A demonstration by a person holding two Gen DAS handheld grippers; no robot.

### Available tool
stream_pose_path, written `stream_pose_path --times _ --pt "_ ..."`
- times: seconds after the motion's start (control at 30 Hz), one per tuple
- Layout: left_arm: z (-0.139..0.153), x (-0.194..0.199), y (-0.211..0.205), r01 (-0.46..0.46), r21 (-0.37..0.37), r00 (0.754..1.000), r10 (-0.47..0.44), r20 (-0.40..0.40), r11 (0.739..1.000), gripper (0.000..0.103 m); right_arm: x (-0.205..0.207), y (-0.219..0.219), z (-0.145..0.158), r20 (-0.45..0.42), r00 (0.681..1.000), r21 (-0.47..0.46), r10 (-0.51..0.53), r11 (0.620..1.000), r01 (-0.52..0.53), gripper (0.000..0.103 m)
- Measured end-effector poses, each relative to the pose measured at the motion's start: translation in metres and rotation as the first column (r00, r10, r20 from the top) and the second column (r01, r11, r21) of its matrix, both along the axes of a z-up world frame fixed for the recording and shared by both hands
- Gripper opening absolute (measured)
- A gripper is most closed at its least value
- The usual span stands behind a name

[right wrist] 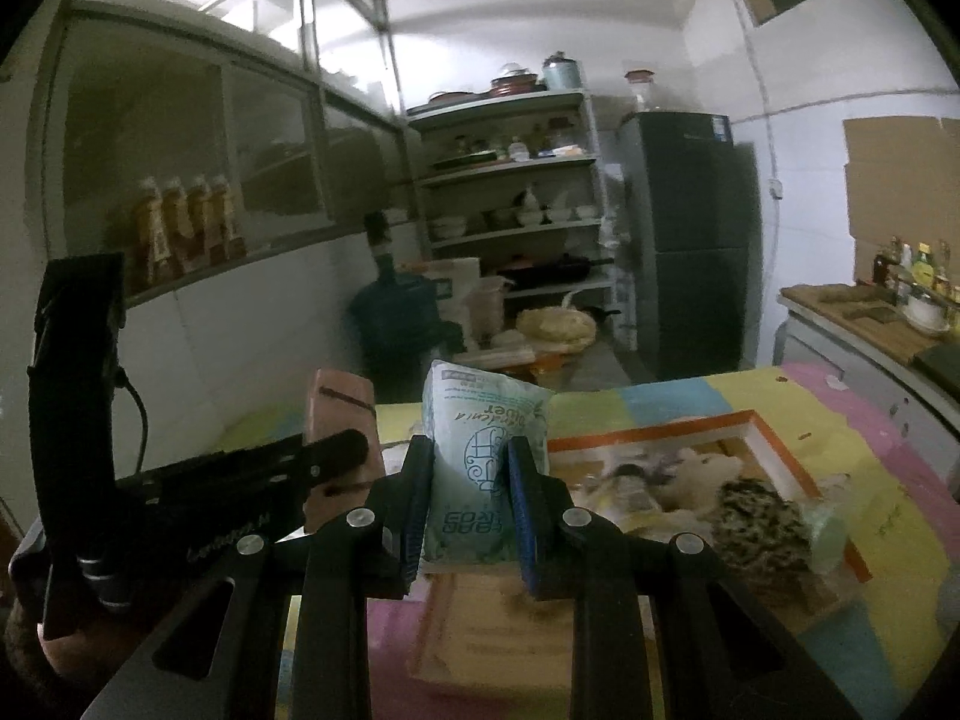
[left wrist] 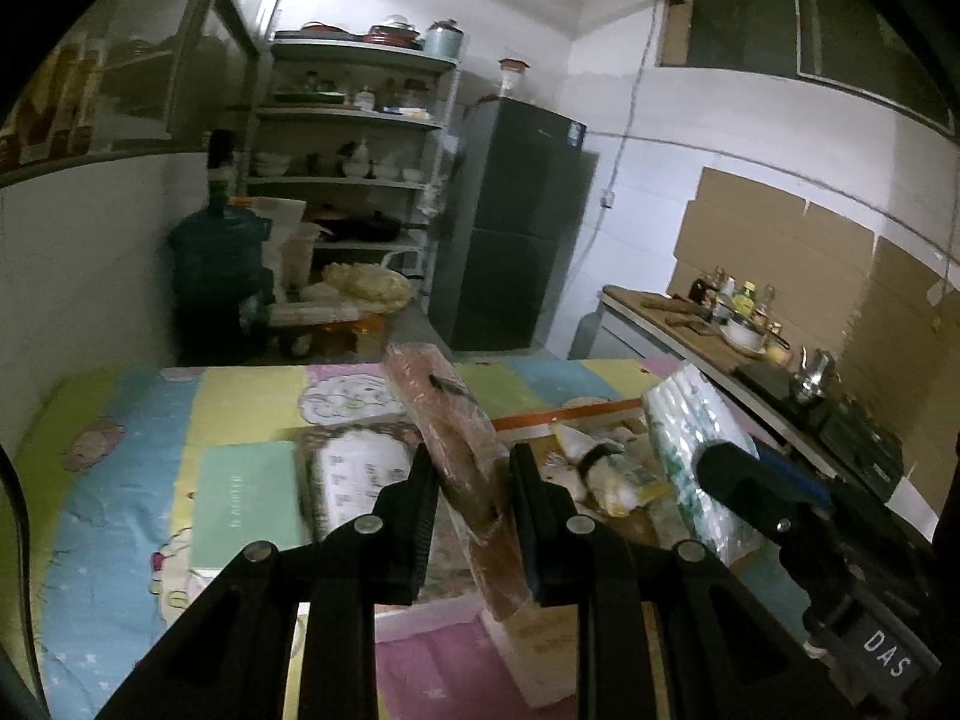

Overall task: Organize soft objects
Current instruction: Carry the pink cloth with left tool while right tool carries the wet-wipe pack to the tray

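Observation:
My left gripper (left wrist: 471, 462) is shut on a long brownish-pink pack in clear wrap (left wrist: 444, 414), which stands tilted above the colourful mat (left wrist: 138, 480). The same pack (right wrist: 339, 402) shows at the left of the right wrist view. My right gripper (right wrist: 470, 456) is shut on a white and teal tissue pack (right wrist: 480, 438), held upright over the mat; this pack (left wrist: 690, 438) appears at the right of the left wrist view. Behind both lies an orange-rimmed box (right wrist: 750, 420) holding a pale plush toy (right wrist: 702, 468) and a speckled soft item (right wrist: 756, 516).
A green booklet (left wrist: 246, 498) and a printed pack (left wrist: 354, 474) lie on the mat at the left. Beyond the table stand a water jug (left wrist: 216, 258), a shelf of dishes (left wrist: 354, 168) and a dark fridge (left wrist: 516, 228). A counter (left wrist: 708, 336) with bottles runs along the right.

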State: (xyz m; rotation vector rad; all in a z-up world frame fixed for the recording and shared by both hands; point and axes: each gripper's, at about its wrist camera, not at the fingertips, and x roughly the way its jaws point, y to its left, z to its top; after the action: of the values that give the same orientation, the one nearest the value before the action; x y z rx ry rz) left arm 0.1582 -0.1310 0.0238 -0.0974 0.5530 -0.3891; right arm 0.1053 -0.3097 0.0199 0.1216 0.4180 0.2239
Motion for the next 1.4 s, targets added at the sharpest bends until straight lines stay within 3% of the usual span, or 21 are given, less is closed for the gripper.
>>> stream_pose_path --times 0.77,1.4 --pt "-0.026 0.012 -0.08 0.131 0.051 0.989 -0.127 -0.079 0.99 0.024 -0.004 -0.065 -0.011 -0.021 0.993 0.04 -0.115 0.992 0.116 0.025" --pt "-0.05 0.023 -0.112 0.174 0.093 0.977 -0.16 -0.141 0.98 0.024 0.007 -0.096 -0.029 -0.065 0.986 0.068 -0.152 0.985 0.156 0.025"
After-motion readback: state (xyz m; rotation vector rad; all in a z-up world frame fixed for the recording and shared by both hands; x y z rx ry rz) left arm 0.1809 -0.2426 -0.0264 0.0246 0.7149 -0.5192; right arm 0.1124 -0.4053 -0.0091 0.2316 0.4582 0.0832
